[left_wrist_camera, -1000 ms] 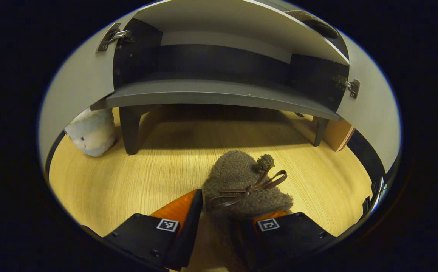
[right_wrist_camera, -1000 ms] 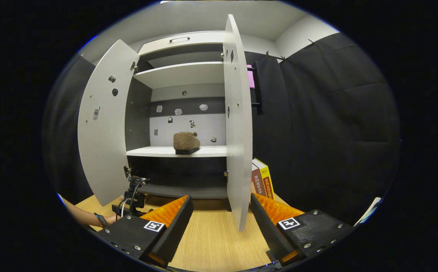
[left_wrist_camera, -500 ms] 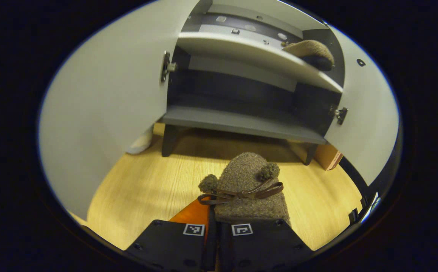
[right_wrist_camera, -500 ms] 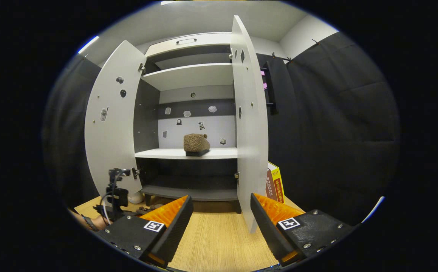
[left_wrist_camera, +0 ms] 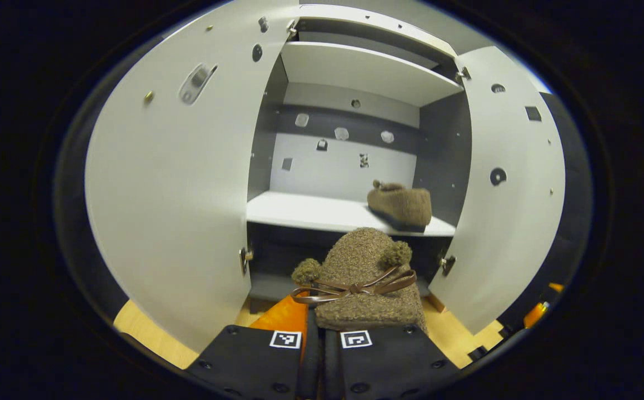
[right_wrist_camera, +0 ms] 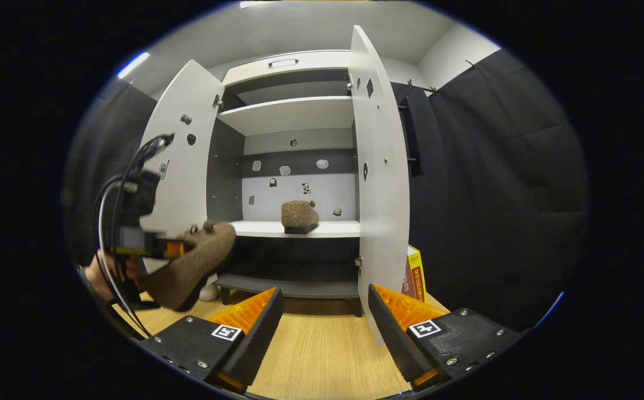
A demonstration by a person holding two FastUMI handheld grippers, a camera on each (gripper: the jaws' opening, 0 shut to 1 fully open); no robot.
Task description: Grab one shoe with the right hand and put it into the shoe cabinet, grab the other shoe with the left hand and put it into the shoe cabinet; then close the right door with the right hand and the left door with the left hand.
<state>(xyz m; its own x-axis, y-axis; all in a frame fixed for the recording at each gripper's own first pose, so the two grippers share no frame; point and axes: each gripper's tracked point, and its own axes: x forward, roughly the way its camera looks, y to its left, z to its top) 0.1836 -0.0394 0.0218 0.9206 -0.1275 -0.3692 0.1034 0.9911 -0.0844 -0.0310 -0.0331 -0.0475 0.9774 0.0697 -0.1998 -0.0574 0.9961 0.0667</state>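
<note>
Left gripper view. The left gripper (left_wrist_camera: 317,328) is clenched on the near end of a brown fleece shoe (left_wrist_camera: 363,280), its two fingers drawn almost together with the shoe's edge pinched between them; the toe, with its bow and two pom-poms, points forward so that it can enter the cabinet first. Ahead of the toe and slightly above it lies the white middle shelf (left_wrist_camera: 305,210), bare on the side nearer the left door (left_wrist_camera: 177,183). The first shoe (left_wrist_camera: 402,204) already rests toward the right of that shelf, which leaves the free space for the held one. The right door (left_wrist_camera: 508,189) stands swung out beyond it, so both doors give a clear opening.

Right gripper view. The right gripper (right_wrist_camera: 324,316) is released and holds nothing, its fingers spread over the wooden floor (right_wrist_camera: 316,355); judged from the task, it waits low and back until the door-closing step. Forward and to its left, the left gripper (right_wrist_camera: 149,247) carries the shoe (right_wrist_camera: 191,269) in the air, short of the shelf edge, with a hand (right_wrist_camera: 102,272) behind it. Straight ahead, the edge of the right door (right_wrist_camera: 380,183) faces this gripper, well placed for a later push. Some books (right_wrist_camera: 413,275) stand beyond that door.
</note>
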